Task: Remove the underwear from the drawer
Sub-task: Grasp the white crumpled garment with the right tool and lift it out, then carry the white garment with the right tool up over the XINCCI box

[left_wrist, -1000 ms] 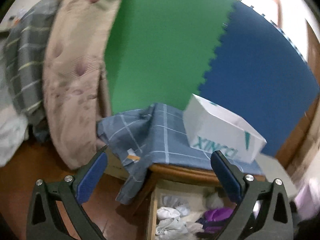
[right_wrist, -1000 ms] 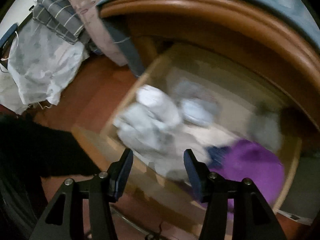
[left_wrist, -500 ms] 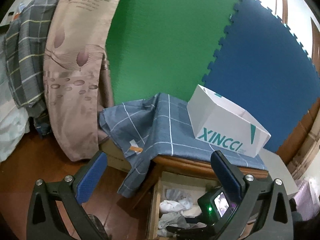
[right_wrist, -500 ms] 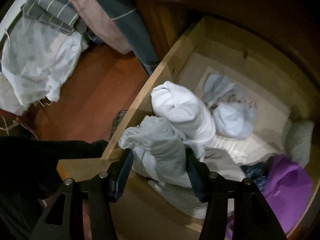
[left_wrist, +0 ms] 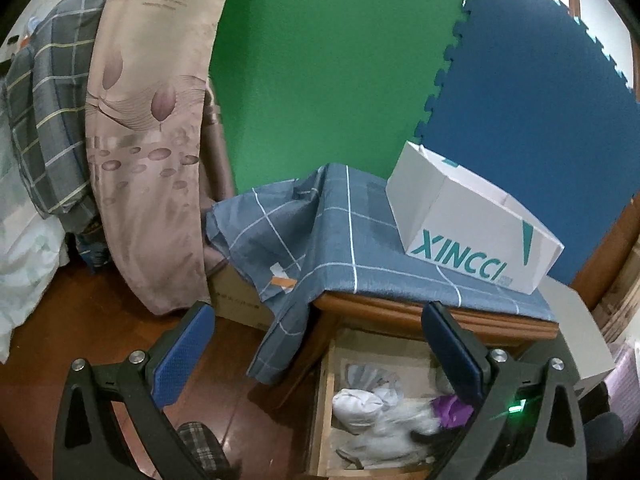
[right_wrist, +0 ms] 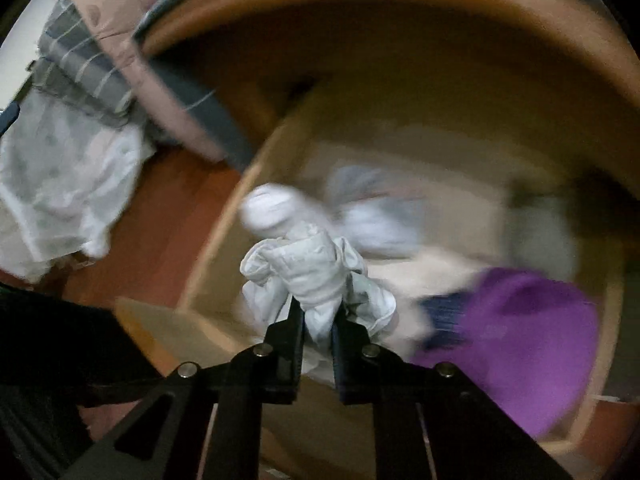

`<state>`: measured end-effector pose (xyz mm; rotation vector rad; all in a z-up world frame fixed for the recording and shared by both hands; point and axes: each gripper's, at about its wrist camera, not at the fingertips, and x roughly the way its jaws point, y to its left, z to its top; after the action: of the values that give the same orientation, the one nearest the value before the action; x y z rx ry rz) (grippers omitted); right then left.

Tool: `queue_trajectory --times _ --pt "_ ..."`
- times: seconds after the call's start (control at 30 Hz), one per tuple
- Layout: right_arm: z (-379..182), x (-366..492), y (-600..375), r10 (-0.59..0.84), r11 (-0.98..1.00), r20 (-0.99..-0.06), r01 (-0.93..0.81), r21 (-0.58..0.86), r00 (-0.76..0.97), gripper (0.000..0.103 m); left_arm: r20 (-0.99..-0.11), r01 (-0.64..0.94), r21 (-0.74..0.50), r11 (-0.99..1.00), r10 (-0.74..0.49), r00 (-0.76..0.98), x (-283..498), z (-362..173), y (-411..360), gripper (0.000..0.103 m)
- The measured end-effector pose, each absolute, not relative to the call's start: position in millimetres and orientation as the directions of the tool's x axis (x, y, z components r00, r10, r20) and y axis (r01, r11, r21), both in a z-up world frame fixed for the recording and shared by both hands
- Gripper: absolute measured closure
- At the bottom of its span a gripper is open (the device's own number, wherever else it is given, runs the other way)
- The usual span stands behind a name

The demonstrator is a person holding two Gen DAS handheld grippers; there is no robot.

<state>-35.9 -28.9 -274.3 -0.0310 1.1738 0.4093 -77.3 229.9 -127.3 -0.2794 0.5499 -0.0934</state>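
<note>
The right gripper has clamped its jaws on a pale grey bundle of underwear, held over the open wooden drawer; only the right wrist view shows this grip. That view, blurred, also shows a white roll and a purple garment in the drawer. The left wrist view alone shows the left gripper, jaws wide apart and empty, above the floor and drawer, facing a white XINCCI box on a blue checked cloth covering the cabinet top.
</note>
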Motion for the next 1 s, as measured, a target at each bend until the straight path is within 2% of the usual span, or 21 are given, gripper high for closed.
queue_trajectory --times 0.13,0.47,0.63,1.0 --pt "-245 -46 -57 0.122 0.965 -0.882 -0.261 -0.001 0.454 0.092 -0.523 0.03 -0.235 0.971 -0.153 0.839 -74 -132 217 0.001" --pt "-158 -63 -117 0.05 0.994 -0.806 -0.111 -0.02 0.59 0.092 -0.575 0.043 -0.194 0.98 -0.149 0.805 -69 -145 203 0.001" --pt "-120 -72 -130 -0.019 0.995 -0.763 -0.065 -0.08 0.646 0.092 -0.592 0.051 -0.188 0.981 -0.155 0.791 -68 -149 199 0.001" --pt "-90 -78 -122 -0.085 0.988 -0.716 -0.033 -0.15 0.693 0.092 -0.598 0.086 -0.158 0.984 -0.165 0.784 -71 -151 190 0.001"
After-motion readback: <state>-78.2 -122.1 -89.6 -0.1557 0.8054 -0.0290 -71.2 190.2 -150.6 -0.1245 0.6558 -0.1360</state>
